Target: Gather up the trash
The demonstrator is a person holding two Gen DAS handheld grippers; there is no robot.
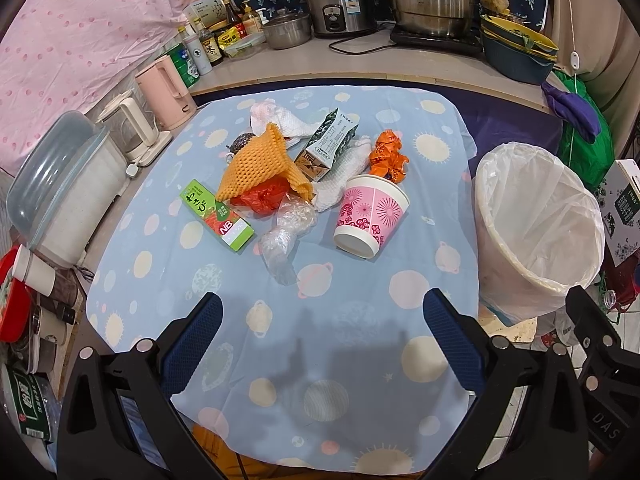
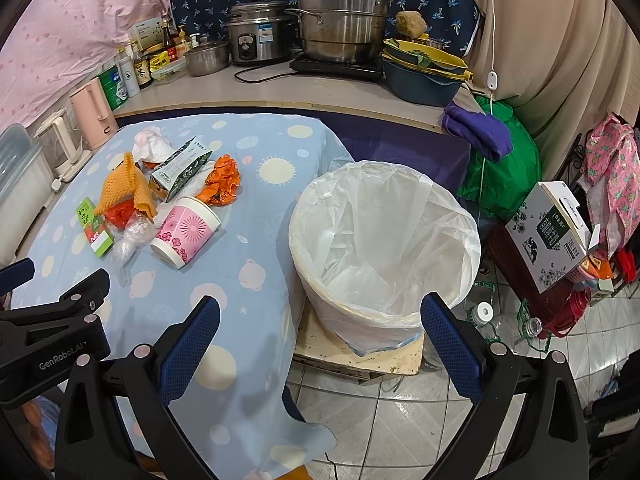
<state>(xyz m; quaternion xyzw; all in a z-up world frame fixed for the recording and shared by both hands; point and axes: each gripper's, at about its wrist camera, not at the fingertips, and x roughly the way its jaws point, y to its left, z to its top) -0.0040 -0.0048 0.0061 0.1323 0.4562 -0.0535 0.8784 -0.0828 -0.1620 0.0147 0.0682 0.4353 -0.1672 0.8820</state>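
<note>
Trash lies in a heap on the blue patterned tablecloth: a pink paper cup on its side, a green box, an orange foam net, clear crumpled plastic, a milk carton, an orange wrapper and white tissue. A white-lined trash bin stands right of the table. My left gripper is open, above the cloth, short of the heap. My right gripper is open near the bin's front rim, empty.
Kettles and a lidded container line the table's left edge. Pots, a rice cooker and bottles fill the counter behind. A printed carton, bottles and a green bag crowd the tiled floor right of the bin.
</note>
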